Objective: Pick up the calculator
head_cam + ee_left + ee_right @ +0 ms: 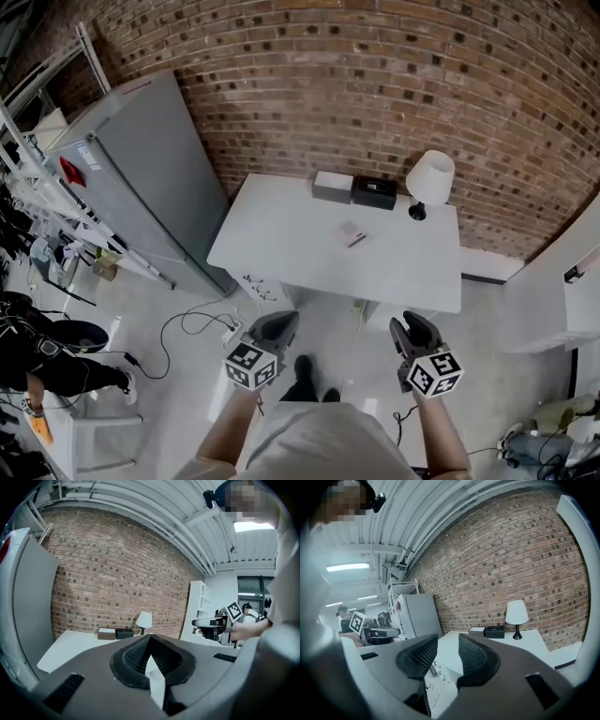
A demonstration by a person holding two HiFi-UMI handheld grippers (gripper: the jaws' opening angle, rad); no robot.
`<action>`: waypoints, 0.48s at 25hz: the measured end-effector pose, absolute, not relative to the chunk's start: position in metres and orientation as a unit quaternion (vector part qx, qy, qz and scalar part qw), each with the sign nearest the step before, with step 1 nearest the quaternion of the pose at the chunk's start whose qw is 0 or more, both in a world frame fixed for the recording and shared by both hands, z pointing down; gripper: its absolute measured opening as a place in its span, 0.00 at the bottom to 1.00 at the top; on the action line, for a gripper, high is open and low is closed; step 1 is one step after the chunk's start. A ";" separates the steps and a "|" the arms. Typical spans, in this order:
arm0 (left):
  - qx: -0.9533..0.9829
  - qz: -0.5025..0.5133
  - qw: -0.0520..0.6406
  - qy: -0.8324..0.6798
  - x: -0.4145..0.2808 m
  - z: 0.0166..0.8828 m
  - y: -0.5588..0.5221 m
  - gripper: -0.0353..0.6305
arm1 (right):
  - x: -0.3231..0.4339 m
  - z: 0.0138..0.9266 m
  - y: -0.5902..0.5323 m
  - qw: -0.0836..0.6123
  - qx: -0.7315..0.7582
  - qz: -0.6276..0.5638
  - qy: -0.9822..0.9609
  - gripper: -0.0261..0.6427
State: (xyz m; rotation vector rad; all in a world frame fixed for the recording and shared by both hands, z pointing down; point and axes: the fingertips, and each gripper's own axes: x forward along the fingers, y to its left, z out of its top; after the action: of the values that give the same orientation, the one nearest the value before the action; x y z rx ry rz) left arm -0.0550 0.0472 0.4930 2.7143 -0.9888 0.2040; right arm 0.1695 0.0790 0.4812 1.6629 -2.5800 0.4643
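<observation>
The calculator (352, 233), small, flat and grey, lies near the middle of the white table (281, 244). Both grippers hang in front of the table's near edge, well short of the calculator, and point toward it. My left gripper (279, 323) (150, 639) has its ribbed pads meeting at the tips with nothing between them. My right gripper (409, 325) (447, 639) stands open, a clear gap between its pads, and holds nothing. I cannot make out the calculator in either gripper view.
At the table's back edge stand a grey box (332, 187), a black box (374, 191) and a white lamp (429, 178), against a brick wall. A grey fridge (141, 178) stands left of the table. Cables and a power strip (230, 330) lie on the floor. A white cabinet (562, 281) is at the right.
</observation>
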 end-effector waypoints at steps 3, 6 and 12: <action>0.930 0.069 0.124 -0.338 -0.056 0.495 0.036 0.07 | 0.168 0.486 0.068 0.021 0.537 0.152 -0.829 0.27; 0.932 0.070 0.126 -0.333 -0.059 0.500 0.020 0.07 | 0.167 0.490 0.054 0.024 0.542 0.155 -0.825 0.27; 0.936 0.072 0.130 -0.318 -0.058 0.507 -0.031 0.07 | 0.164 0.497 0.013 0.030 0.555 0.166 -0.815 0.26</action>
State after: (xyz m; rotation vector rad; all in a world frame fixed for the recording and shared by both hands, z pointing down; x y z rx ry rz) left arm -0.0579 -0.0306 0.5073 2.7206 -0.9238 0.2084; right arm 0.1636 0.0135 0.4969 1.7100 -2.5118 0.5103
